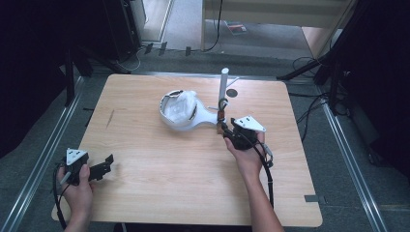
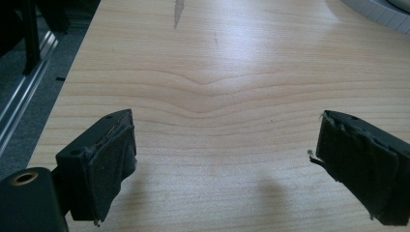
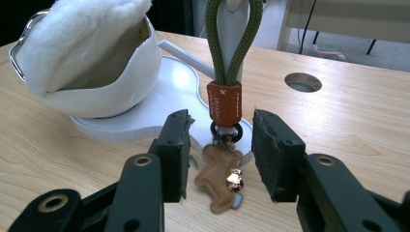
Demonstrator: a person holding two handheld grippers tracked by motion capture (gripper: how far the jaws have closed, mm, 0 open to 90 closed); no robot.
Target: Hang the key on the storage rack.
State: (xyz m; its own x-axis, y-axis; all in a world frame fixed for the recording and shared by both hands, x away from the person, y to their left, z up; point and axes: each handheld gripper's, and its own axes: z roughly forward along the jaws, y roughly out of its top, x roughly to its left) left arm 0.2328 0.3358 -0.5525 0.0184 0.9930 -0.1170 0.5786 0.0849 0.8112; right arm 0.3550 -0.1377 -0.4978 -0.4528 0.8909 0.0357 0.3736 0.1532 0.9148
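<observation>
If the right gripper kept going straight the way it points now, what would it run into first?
Most likely the keychain: its orange tag and brown charm sit between the right gripper's open jaws, untouched. Just behind is the white post its green loop hangs on. Depth is hard to judge.

The high view looks forward and down from above the person's side, taking in the whole table [image 1: 145, 188] from well off; the left gripper view sits low and close over bare wood near the table's left edge, facing across it; the right gripper view looks level and near at the white stand [image 3: 145, 121] with its post [image 3: 232, 43]; all three views share the stand, its rim [image 2: 382, 12] just entering the left gripper view's top corner.
</observation>
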